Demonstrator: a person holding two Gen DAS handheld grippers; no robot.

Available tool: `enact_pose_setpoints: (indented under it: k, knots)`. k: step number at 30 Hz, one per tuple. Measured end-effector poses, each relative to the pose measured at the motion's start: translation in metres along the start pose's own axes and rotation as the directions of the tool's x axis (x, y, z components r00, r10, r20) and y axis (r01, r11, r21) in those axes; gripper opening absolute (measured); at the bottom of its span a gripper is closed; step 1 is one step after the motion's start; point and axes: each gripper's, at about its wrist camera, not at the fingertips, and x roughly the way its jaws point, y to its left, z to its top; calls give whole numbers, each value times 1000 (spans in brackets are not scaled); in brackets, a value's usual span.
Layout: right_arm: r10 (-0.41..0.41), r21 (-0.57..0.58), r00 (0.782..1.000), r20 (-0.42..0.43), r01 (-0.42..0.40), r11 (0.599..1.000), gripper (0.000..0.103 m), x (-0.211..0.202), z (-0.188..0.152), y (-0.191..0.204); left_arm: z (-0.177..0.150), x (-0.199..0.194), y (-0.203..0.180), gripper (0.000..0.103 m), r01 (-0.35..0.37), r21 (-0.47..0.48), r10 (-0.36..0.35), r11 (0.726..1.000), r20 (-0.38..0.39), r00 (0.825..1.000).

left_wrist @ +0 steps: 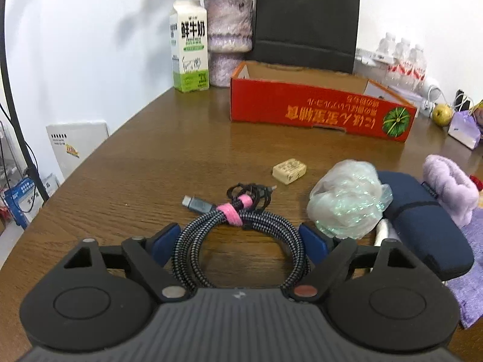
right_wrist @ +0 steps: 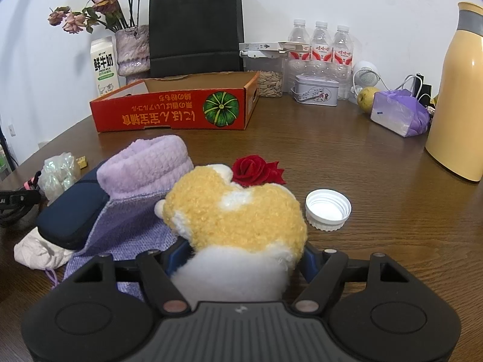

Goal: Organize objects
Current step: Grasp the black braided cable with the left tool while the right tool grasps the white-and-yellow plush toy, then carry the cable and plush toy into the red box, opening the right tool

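Note:
My left gripper (left_wrist: 240, 241) is open, its blue fingers on either side of a coiled braided cable (left_wrist: 238, 229) bound with a pink strap, lying on the wooden table (left_wrist: 151, 157). My right gripper (right_wrist: 238, 259) has its jaws around a yellow-and-white plush toy (right_wrist: 238, 214); whether they press it is unclear. An open red cardboard box (left_wrist: 317, 111) stands at the back, also in the right wrist view (right_wrist: 172, 111). A crumpled clear bag (left_wrist: 347, 199), a small tan block (left_wrist: 289, 170), a navy case (left_wrist: 422, 223), a purple fluffy item (right_wrist: 145, 166) and a red fabric rose (right_wrist: 256, 170) lie nearby.
A milk carton (left_wrist: 190, 48), a vase (left_wrist: 228, 39) and a black paper bag (left_wrist: 305, 21) stand at the back. Water bottles (right_wrist: 320, 45), a tin (right_wrist: 315, 90), a pear (right_wrist: 366, 98), a purple packet (right_wrist: 398, 114), a yellow flask (right_wrist: 459, 96) and a white cap (right_wrist: 327, 209) are on the right.

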Motion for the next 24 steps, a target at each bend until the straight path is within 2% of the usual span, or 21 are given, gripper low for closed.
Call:
enact_pose_setpoints:
  k: [4, 9, 16, 24]
  knots:
    - [1, 15, 1000, 15, -1, 1000, 70, -2, -1, -3, -1, -7, -3, 84, -4, -2, 4, 1000, 36, 999]
    - [-7, 10, 997, 72, 6, 1000, 69, -12, -3, -1, -3, -18, -9, 84, -23, 1, 23, 1000, 69, 997]
    - [-1, 30, 993, 116, -2, 1000, 69, -24, -4, -1, 2, -42, -20, 84, 17, -3, -17, 1000, 126, 992]
    - [9, 26, 983, 185, -14, 1000, 69, -41, 12, 4, 23, -61, -37, 84, 62, 5, -62, 998, 183, 981]
